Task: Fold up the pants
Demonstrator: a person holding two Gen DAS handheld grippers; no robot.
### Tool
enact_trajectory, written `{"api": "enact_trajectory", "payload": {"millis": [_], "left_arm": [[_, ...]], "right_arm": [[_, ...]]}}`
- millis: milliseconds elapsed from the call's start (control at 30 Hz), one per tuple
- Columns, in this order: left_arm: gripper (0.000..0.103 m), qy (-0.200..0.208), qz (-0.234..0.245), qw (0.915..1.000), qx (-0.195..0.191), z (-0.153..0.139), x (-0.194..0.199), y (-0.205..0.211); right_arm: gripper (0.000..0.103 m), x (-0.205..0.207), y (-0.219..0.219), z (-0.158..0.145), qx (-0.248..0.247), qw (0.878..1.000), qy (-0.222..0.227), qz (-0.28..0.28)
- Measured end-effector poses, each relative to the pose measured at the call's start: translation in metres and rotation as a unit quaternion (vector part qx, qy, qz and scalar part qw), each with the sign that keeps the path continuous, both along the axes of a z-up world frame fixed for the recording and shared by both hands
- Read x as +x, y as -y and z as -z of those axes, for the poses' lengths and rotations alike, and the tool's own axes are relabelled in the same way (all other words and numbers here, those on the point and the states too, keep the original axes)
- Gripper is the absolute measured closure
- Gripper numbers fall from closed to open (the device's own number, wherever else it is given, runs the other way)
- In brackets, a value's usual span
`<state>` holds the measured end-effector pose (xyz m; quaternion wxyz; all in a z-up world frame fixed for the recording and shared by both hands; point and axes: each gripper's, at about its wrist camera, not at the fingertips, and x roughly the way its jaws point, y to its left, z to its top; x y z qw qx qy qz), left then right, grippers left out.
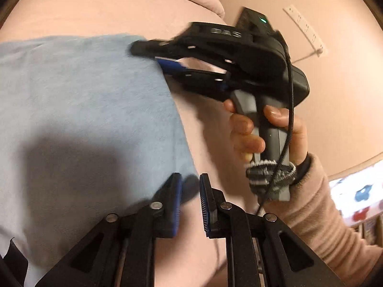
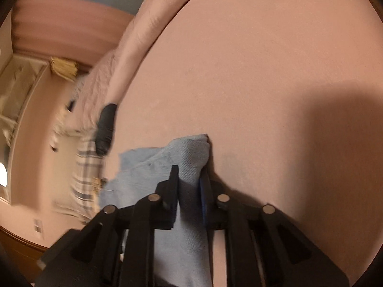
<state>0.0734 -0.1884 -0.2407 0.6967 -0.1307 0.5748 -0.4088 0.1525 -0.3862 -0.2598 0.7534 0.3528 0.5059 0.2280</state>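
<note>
The light blue pants (image 1: 79, 110) lie spread on the pink bed sheet (image 1: 134, 16). My left gripper (image 1: 190, 181) sits at the pants' near right corner, its jaws a little apart with the cloth edge between them, and the view is blurred. My right gripper (image 1: 153, 53) reaches in from the right, held by a hand, at the pants' far right edge. In the right wrist view the right gripper (image 2: 190, 171) is shut on a bunched fold of the blue pants (image 2: 191, 148), lifted above the pink sheet (image 2: 275, 71).
A pink pillow or duvet (image 2: 134, 47) lies along the bed's far edge. A black object (image 2: 106, 129) and a plaid cloth (image 2: 86, 167) sit at the bed's left side. A white strip (image 1: 304, 28) lies on the sheet at the right.
</note>
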Motion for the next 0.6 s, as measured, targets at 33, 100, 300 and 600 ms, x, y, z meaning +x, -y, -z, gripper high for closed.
{"api": "enact_trajectory", "payload": {"millis": [33,100,300,600], "left_arm": [[0.087,0.011,-0.005,0.9999,-0.005,-0.008,-0.005,-0.010],[0.087,0.055,-0.016,0.9984,-0.007,-0.026,-0.015,-0.031],[0.085,0.088,-0.123,0.9875,0.043,-0.023,-0.008,-0.110],[0.095,0.066,-0.184,0.9805,0.024,0.014,-0.022,-0.170]], "right_arm": [[0.077,-0.005,0.005,-0.006,-0.010,1.000,0.004,0.010],[0.064,-0.016,0.010,-0.030,-0.061,0.997,0.029,0.042],[0.073,-0.080,-0.024,-0.084,-0.076,0.990,0.122,-0.006],[0.095,-0.134,-0.060,-0.020,-0.145,0.984,0.085,-0.066]]}}
